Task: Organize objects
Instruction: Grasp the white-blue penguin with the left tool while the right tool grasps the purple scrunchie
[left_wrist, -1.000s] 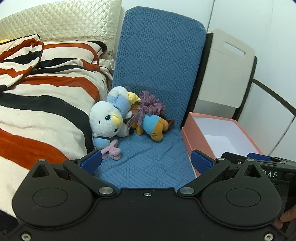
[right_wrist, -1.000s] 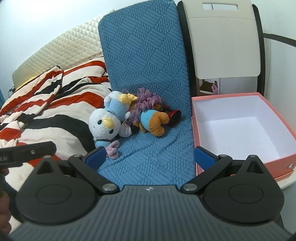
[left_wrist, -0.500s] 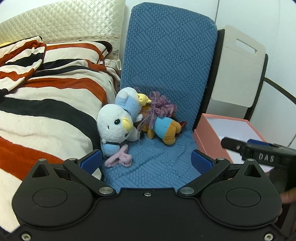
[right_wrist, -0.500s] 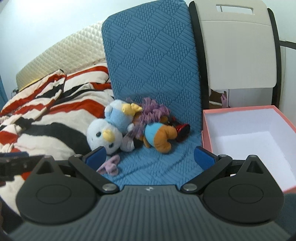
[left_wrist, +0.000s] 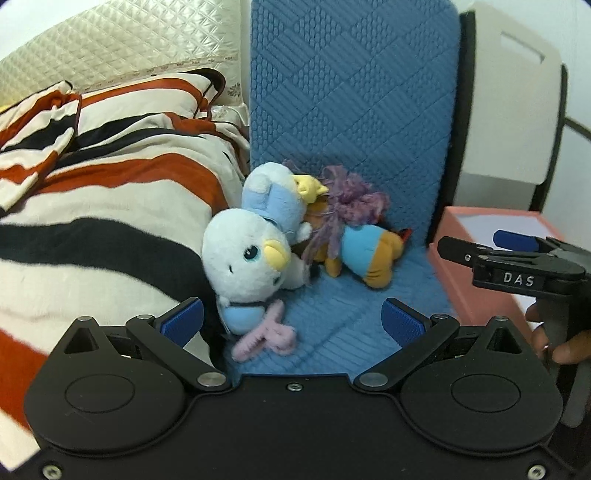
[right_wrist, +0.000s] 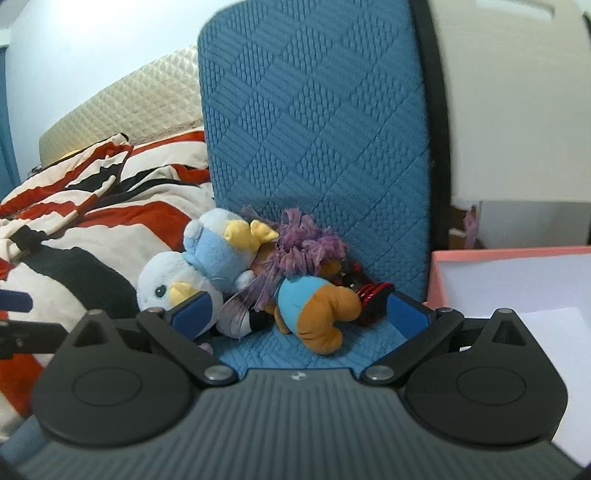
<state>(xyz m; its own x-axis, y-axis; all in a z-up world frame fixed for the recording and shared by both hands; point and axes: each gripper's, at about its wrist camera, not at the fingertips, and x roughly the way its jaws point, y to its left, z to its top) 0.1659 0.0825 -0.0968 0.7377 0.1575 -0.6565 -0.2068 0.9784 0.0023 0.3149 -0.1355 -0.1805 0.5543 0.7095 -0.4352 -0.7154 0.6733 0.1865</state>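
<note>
I had both grippers spread wide and empty; left gripper (left_wrist: 291, 319) faced the white bird plush (left_wrist: 247, 258); right gripper (right_wrist: 301, 308) framed the orange doll (right_wrist: 317, 306) right of that bird.

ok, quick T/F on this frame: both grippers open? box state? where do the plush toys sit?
1. Both grippers are open and hold nothing. True: left gripper, right gripper.
2. The pink box already holds a plush toy. False: its visible white inside is bare.
3. The white bird plush lies on the blue cushion beside the striped blanket. True.
4. The purple-haired doll lies inside the pink box. False: it lies on the cushion, left of the box.
</note>
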